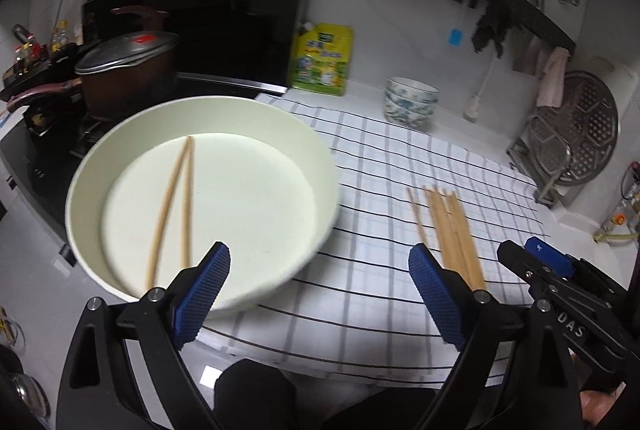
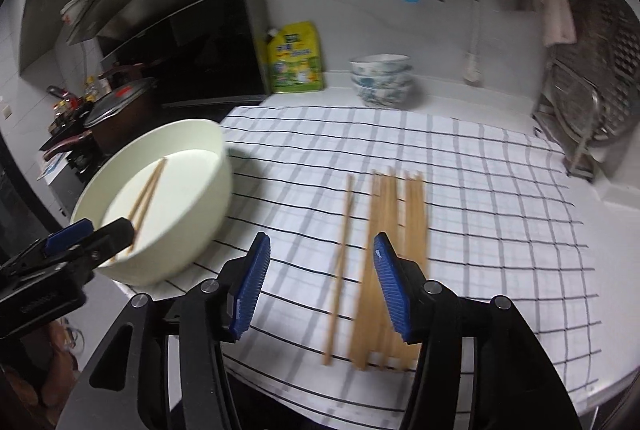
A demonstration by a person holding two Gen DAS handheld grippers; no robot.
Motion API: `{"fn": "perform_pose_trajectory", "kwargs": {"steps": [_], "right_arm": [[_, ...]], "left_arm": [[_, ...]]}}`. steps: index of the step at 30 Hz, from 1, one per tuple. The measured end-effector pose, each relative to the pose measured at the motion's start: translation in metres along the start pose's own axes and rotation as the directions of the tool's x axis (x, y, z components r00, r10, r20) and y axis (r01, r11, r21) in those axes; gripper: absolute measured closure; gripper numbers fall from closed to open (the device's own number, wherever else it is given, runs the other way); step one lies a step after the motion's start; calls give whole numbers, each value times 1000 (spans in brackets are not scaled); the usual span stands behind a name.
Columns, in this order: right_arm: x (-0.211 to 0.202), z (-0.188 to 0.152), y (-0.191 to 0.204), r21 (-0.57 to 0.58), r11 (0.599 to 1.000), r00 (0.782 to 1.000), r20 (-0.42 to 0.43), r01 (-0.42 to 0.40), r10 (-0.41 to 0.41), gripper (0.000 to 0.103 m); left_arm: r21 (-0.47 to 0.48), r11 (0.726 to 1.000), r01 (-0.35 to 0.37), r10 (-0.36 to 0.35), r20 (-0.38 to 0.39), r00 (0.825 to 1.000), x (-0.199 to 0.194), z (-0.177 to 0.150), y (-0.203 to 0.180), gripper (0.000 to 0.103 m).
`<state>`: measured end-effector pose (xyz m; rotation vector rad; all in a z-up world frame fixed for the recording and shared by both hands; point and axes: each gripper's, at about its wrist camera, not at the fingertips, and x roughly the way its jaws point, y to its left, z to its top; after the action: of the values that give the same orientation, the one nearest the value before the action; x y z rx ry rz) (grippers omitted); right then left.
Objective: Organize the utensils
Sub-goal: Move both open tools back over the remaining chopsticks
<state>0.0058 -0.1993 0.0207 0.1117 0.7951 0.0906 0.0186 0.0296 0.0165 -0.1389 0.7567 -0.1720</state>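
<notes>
A cream bowl [image 1: 200,102] [image 2: 192,222] stands at the left of the checked cloth [image 1: 400,158], with two wooden chopsticks [image 1: 172,202] [image 2: 148,190] lying in it. Several more chopsticks [image 1: 452,230] [image 2: 412,214] lie side by side on the cloth, and a single one [image 2: 344,230] lies just left of them. My left gripper [image 1: 320,256] [image 2: 92,232] is open wide over the bowl's near right rim, holding nothing. My right gripper [image 2: 320,242] [image 1: 532,250] is open above the near ends of the loose chopsticks; the single one shows between its fingers, untouched.
Stacked patterned bowls [image 1: 412,102] [image 2: 382,80] and a yellow refill pouch [image 1: 322,60] stand at the back of the counter. A lidded pot [image 1: 128,70] sits on the stove to the left. A metal dish rack [image 1: 572,134] stands at the right.
</notes>
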Motion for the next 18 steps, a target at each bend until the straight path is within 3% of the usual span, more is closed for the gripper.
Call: {"fn": "perform_pose_trajectory", "kwargs": {"steps": [7,18], "right_arm": [[8,-22,-60,88,993,996,-50,77,-73,51],[61,-30,-85,68,991,984,-143,115,-104,51]], "left_arm": [[32,998,60,-58,-53,997,25,-13,-44,13],[71,997,15,-5,-134,991,79,-32,-69,13]]}}
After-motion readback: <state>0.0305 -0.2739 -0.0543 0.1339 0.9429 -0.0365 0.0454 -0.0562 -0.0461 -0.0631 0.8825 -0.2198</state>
